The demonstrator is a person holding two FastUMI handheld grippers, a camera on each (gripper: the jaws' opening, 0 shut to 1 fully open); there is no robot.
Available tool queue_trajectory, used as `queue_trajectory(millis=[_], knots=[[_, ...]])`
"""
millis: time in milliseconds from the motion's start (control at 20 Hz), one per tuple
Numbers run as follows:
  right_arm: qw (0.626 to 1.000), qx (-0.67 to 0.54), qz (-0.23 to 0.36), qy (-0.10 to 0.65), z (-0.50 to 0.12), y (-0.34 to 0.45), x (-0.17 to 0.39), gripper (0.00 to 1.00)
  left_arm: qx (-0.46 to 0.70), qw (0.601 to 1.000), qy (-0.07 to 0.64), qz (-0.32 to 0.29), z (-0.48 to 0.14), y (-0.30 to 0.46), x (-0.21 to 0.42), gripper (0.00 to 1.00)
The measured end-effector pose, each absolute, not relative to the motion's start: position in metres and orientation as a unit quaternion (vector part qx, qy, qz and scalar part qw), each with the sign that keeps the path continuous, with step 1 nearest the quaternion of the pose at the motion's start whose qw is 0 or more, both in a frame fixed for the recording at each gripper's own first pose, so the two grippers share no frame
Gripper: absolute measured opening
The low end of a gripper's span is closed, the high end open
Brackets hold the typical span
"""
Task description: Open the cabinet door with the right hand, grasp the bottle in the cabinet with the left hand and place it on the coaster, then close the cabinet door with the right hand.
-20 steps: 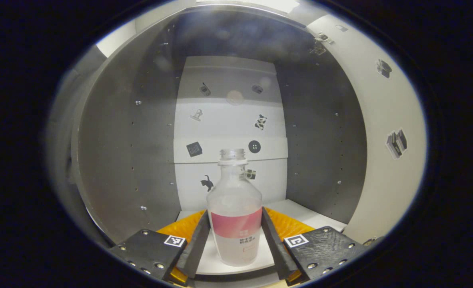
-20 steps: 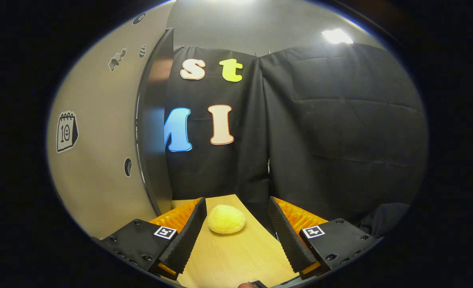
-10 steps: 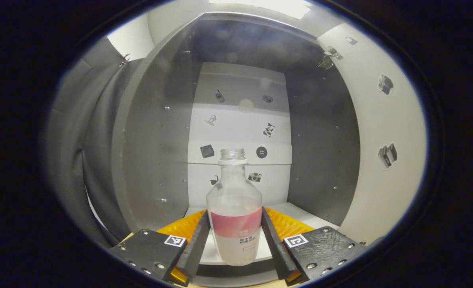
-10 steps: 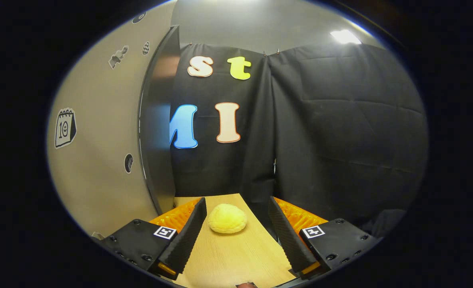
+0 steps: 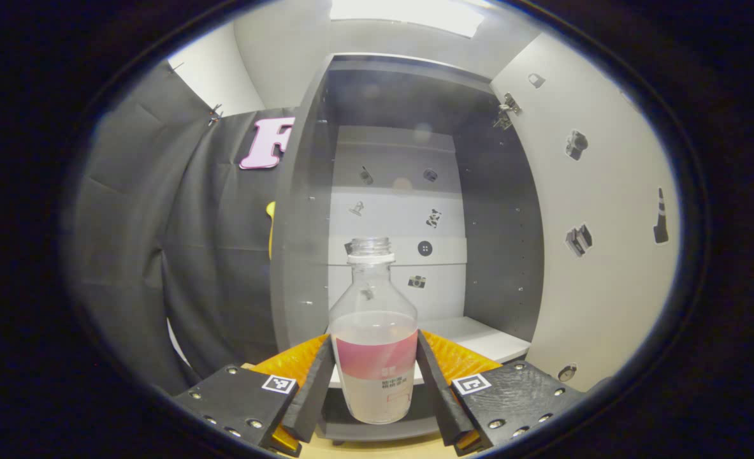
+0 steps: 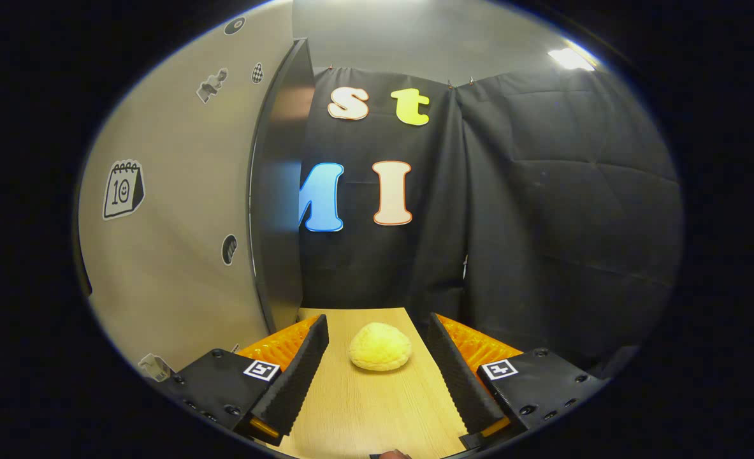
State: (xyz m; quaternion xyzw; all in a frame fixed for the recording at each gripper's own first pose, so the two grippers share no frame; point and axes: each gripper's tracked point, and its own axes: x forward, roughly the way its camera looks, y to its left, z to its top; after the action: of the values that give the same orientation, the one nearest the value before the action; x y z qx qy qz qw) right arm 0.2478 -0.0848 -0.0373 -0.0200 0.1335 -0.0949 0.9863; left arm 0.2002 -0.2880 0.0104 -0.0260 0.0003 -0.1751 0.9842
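Standing open in the left gripper view, the cabinet (image 5: 408,191) is seen with its door (image 5: 600,210) swung out to the right, small stickers dotted over the door and the back panel. A white shelf (image 5: 478,338) is seen low inside. In the right gripper view the door (image 6: 173,210) is seen at the left, and a wooden tabletop (image 6: 377,401) lies below. The bottle (image 5: 374,331), clear, uncapped and red-labelled, is gripped upright between both fingers of the left tongs (image 5: 374,382), in front of the cabinet opening. The right tongs (image 6: 377,370) are held open with nothing between them, above the tabletop. A yellow bun-shaped thing (image 6: 380,346) is seen resting on the tabletop just beyond them.
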Motion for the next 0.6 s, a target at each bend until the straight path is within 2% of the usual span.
queue_trajectory(millis=[100, 150, 200, 600], knots=[[0.988, -0.016, -0.085, 0.131, -0.037, -0.085, 0.246, 0.99, -0.026, 0.987, 0.004, -0.161, 0.005, -0.275, 0.186, 0.74], [0.988, -0.015, -0.083, 0.127, -0.036, -0.084, 0.246, 0.95, -0.029, 0.988, 0.005, -0.155, 0.004, -0.268, 0.179, 0.72], [0.989, -0.014, -0.079, 0.124, -0.034, -0.085, 0.246, 0.99, -0.032, 0.988, 0.004, -0.148, 0.004, -0.261, 0.172, 0.72], [0.992, -0.012, -0.065, 0.110, -0.025, -0.098, 0.240, 0.99, -0.041, 0.993, 0.011, -0.112, -0.025, -0.223, 0.118, 0.72]])
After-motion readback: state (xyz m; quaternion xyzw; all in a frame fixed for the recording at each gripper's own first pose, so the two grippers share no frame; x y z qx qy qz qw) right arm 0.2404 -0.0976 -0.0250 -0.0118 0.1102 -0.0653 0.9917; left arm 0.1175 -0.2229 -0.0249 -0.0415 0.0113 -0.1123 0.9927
